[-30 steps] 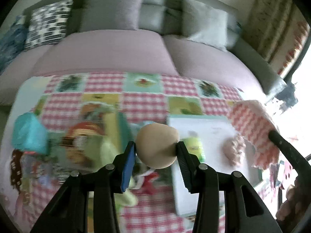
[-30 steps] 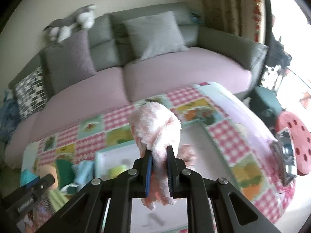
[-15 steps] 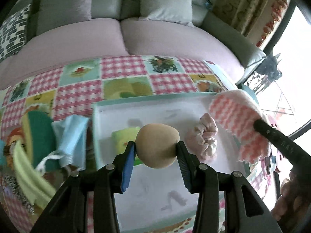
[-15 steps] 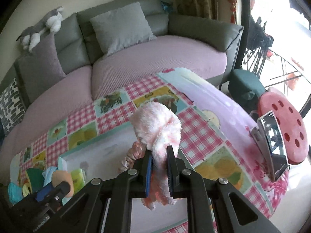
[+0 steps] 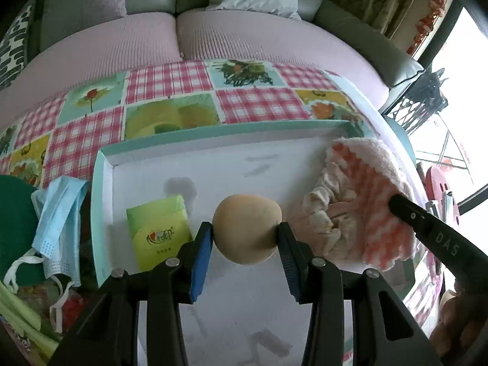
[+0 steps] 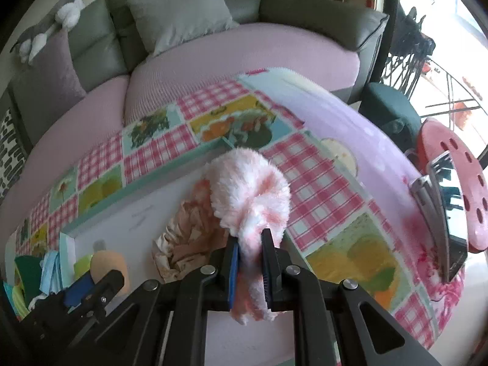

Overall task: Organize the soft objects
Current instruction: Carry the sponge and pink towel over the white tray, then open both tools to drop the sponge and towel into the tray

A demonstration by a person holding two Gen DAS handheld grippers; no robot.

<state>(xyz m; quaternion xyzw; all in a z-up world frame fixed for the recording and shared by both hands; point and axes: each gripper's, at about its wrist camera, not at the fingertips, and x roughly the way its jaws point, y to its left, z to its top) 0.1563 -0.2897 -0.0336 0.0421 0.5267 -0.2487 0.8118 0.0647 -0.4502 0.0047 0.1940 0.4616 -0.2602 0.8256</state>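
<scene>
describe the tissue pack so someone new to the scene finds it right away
Find the white tray with the teal rim on the checked tablecloth before the sofa. The tissue pack lies flat in its near-left part, beside the blue face mask outside the rim. It is the only lime-green, flat, rectangular thing there; the things beside it are rounded or fluffy.

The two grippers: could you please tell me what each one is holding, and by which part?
The left gripper clamps a tan sponge across its middle. The right gripper pinches a fluffy pink cloth by a narrow bunched part near its lower end.
</scene>
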